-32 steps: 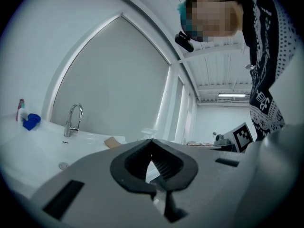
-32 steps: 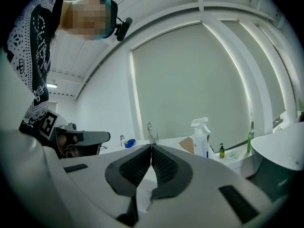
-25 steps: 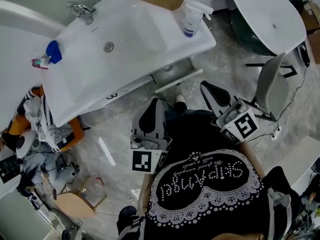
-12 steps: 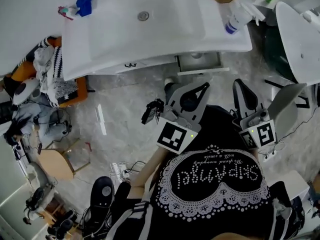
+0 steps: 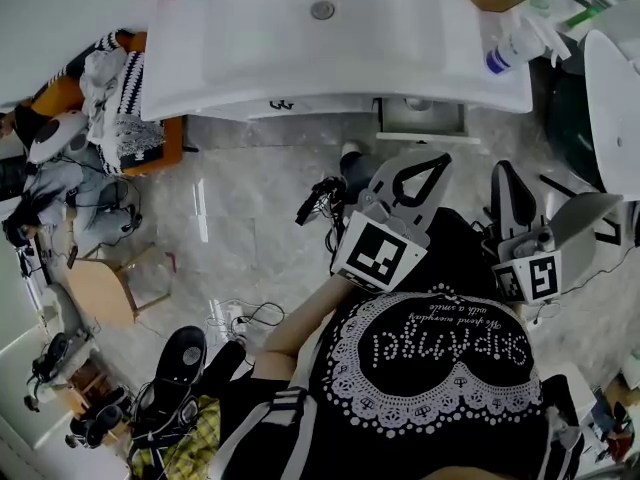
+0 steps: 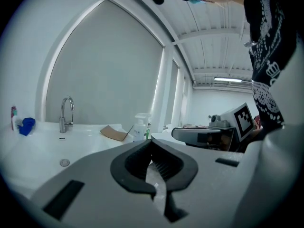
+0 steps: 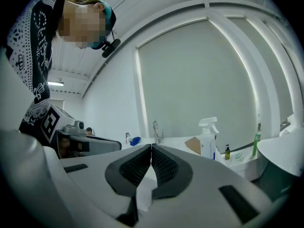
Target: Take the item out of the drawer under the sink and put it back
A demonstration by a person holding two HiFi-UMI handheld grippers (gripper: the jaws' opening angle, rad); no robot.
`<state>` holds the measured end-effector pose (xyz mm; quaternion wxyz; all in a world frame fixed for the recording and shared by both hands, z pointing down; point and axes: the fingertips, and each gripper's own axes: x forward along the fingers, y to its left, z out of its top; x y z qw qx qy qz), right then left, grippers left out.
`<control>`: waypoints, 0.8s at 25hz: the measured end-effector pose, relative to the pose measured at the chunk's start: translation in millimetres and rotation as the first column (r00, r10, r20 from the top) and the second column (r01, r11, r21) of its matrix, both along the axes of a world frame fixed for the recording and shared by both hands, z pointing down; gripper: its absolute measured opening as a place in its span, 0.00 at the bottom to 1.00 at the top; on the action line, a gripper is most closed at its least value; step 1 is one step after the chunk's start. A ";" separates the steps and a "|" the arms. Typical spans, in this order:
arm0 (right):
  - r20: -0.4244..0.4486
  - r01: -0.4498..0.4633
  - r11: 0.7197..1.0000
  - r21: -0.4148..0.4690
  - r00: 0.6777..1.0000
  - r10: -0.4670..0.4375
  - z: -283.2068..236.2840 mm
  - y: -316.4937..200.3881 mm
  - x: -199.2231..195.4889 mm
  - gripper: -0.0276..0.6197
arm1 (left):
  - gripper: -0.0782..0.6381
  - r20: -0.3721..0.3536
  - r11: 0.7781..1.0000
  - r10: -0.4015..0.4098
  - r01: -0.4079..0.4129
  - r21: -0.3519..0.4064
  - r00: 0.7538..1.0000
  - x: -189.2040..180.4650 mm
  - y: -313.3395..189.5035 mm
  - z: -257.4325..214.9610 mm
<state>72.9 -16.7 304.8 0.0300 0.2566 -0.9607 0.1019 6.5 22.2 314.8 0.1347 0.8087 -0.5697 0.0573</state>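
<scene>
Both left tool (image 6: 151, 143) and right tool (image 7: 151, 147) closed, empty — item in the open drawer (image 5: 421, 120) barely shows, probably light; grip its middle.

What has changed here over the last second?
The left gripper moved closer to the open drawer under the sink, jaws shut and empty. The right gripper stayed where it was, shut and empty; the drawer stayed open, and nothing was picked up.
</scene>
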 end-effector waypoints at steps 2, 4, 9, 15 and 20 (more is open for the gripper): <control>0.026 0.009 1.000 -0.006 1.000 -0.009 -3.6 0.4 -5.1 0.07 | 0.12 0.000 1.000 -0.003 0.003 0.003 1.000 -2.0 -1.0 0.2; 0.049 0.016 1.000 -0.012 0.999 -0.015 -6.0 -0.7 -10.0 0.07 | 0.12 0.003 1.000 -0.004 0.004 0.003 1.000 -2.9 -2.4 1.7; -0.007 0.003 1.000 0.000 1.000 -0.003 4.3 -10.0 0.7 0.07 | 0.12 0.010 1.000 0.031 -0.031 -0.004 0.999 7.0 -10.7 6.0; -0.014 0.026 1.000 -0.008 1.000 -0.026 6.6 -9.1 -5.3 0.07 | 0.12 0.016 1.000 0.027 -0.027 -0.002 0.999 6.0 -11.5 8.0; -0.016 0.036 0.999 -0.018 0.999 -0.036 9.0 -9.9 -5.3 0.07 | 0.12 0.020 1.000 0.023 -0.023 -0.001 1.000 7.5 -13.5 9.1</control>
